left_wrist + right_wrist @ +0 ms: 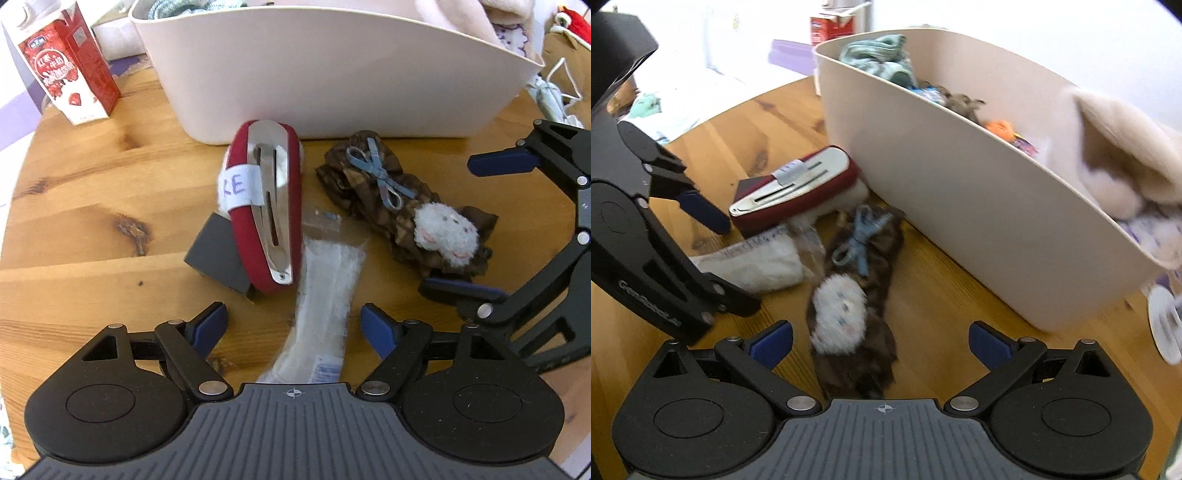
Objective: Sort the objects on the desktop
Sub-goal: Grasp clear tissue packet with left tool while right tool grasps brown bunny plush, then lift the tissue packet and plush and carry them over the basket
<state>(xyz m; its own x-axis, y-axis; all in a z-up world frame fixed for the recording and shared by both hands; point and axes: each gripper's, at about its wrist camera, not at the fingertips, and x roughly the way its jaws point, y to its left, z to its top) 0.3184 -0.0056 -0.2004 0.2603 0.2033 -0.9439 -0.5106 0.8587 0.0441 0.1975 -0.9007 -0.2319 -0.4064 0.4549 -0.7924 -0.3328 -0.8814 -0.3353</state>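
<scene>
A brown scrunchie (402, 206) with a blue bow and a white fluffy face lies on the wooden table in front of the beige bin (332, 74). My right gripper (484, 225) stands open with its fingers either side of the scrunchie's fluffy end. In its own view the scrunchie (882, 266) runs between the open right gripper (881, 347). A red hair clip (266, 206) with a silver snap leans on a grey card. My left gripper (293, 325) is open over a white plastic packet (325, 295), holding nothing. The left gripper (720, 258) shows at the left, by the red clip (798, 188) and the packet (764, 262).
The bin (960, 184) holds socks, a plush piece and other small items. A red and white milk carton (70, 66) stands at the back left. White cords and cloth (554, 92) lie right of the bin. A white round object (1163, 321) sits at the right edge.
</scene>
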